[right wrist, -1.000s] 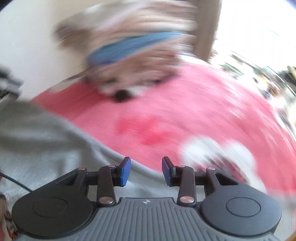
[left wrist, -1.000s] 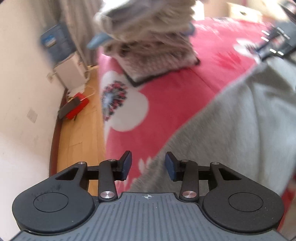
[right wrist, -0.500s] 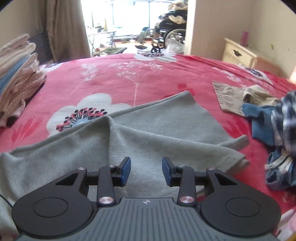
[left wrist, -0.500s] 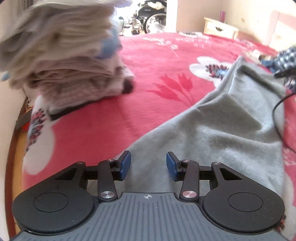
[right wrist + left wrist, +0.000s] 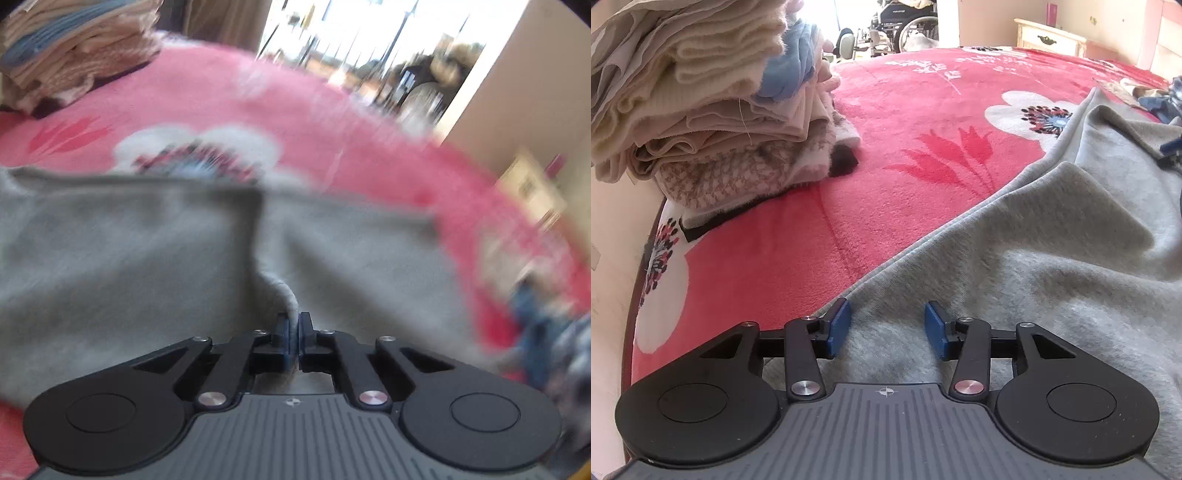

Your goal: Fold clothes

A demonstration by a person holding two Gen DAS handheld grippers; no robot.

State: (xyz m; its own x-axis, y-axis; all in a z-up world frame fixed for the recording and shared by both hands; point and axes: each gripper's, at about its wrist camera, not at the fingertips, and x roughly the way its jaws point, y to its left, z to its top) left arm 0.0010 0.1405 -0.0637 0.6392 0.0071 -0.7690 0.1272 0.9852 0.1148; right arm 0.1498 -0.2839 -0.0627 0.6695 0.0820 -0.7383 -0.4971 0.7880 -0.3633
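Garment (image 5: 1052,266), grey, lies spread on the bed (image 5: 905,155). Right gripper (image 5: 294,341) has just closed, clamped on a pinched fold. Left gripper (image 5: 886,330), jaws apart and just widened, straddles the near-left hem directly ahead, untouched.

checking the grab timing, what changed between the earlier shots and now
The right gripper has just closed and now pinches a fold of the grey garment. The left gripper swung from the bed's edge over the garment's hem, jaws opening slightly, gripping nothing. The folded stack and red blanket stayed put.
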